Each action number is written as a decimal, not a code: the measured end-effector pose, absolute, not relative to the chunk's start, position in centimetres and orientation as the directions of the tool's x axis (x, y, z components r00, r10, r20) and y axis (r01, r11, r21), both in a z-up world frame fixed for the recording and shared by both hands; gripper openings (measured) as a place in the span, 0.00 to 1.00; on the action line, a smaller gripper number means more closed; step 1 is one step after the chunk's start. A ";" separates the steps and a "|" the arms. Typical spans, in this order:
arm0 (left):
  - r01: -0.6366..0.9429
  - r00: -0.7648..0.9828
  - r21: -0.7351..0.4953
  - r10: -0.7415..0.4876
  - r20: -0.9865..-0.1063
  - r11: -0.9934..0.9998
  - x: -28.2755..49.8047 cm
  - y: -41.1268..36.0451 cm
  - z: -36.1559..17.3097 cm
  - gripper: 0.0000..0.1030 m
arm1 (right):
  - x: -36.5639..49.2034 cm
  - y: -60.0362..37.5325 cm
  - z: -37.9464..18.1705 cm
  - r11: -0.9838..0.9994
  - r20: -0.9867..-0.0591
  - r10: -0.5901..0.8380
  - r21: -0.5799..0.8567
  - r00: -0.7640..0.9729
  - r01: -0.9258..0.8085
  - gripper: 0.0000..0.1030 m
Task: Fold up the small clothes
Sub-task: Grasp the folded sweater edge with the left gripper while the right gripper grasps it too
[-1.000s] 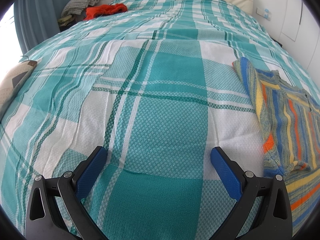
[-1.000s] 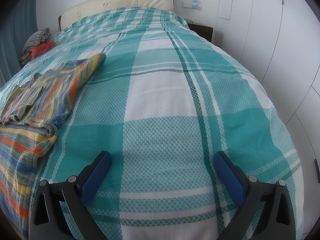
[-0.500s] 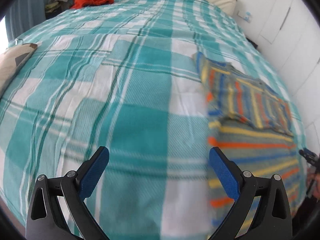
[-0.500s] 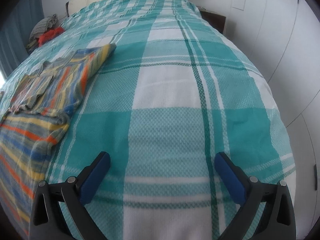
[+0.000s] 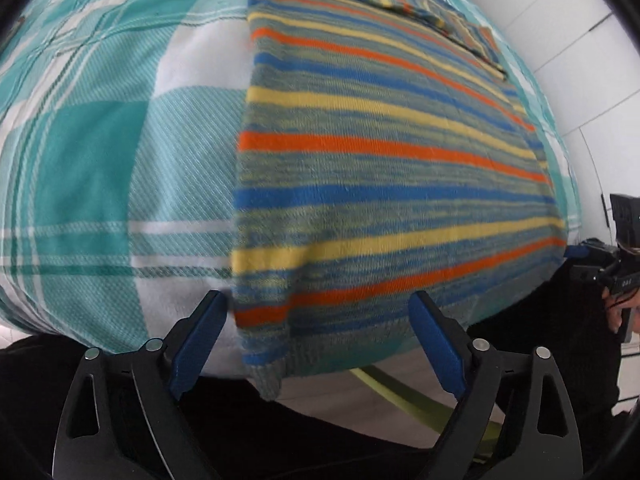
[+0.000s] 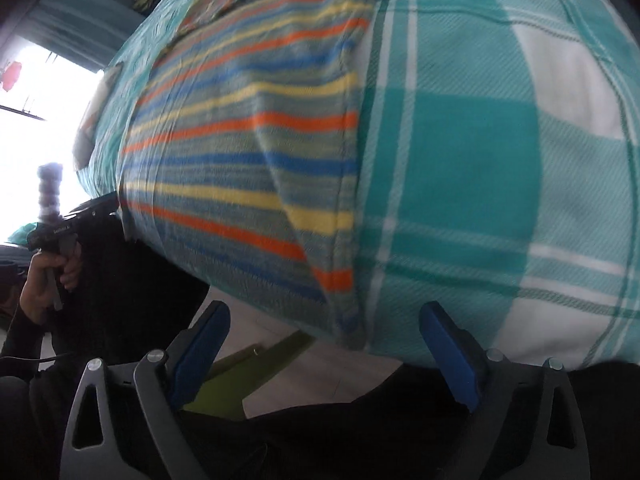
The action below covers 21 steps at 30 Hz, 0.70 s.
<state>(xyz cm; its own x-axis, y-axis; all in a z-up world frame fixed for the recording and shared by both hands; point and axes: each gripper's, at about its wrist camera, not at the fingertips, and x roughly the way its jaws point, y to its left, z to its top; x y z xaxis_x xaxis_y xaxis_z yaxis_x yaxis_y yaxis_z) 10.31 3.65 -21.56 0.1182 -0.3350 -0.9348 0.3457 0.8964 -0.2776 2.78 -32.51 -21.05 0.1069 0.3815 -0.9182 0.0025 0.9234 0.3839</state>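
Striped garment (image 5: 384,168) overhanging bed edge (image 5: 120,336)

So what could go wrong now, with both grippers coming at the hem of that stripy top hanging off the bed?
1. The striped top's hem droops over the bed edge, so a poor pinch might pull it to the floor.
2. The left hand-held gripper and right hand-held gripper, jaws just narrowing but open and empty, could also catch the checked cover beneath.
3. A diagonal crease near the right corner may get folded in.
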 end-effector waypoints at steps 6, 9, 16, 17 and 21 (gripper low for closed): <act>0.351 0.031 -0.248 -0.276 -0.961 0.903 9.9 2.7 -23.5 0.49 | 3.4 -31.2 -23.0 0.912 -0.911 0.410 0.411 0.044 0.008 0.20; 0.293 -0.023 -0.326 -0.334 -0.942 0.899 10.0 3.4 -23.7 0.07 | 3.4 -31.9 -22.8 0.910 -0.910 0.412 0.413 0.043 0.031 0.06; 0.256 0.034 -0.459 -0.482 -0.875 0.851 10.4 4.6 -18.9 0.05 | 2.3 -34.3 -19.2 0.800 -0.801 0.569 0.592 0.187 0.100 0.06; 0.254 0.054 -0.486 -0.514 -0.856 0.836 10.9 4.7 -17.8 0.05 | 2.4 -34.8 -18.6 0.774 -0.774 0.593 0.624 0.220 0.107 0.06; 0.266 0.147 -0.561 -0.609 -0.780 0.784 15.1 4.4 -13.4 0.05 | 4.4 -37.1 -16.1 0.677 -0.664 0.652 0.727 0.365 0.113 0.06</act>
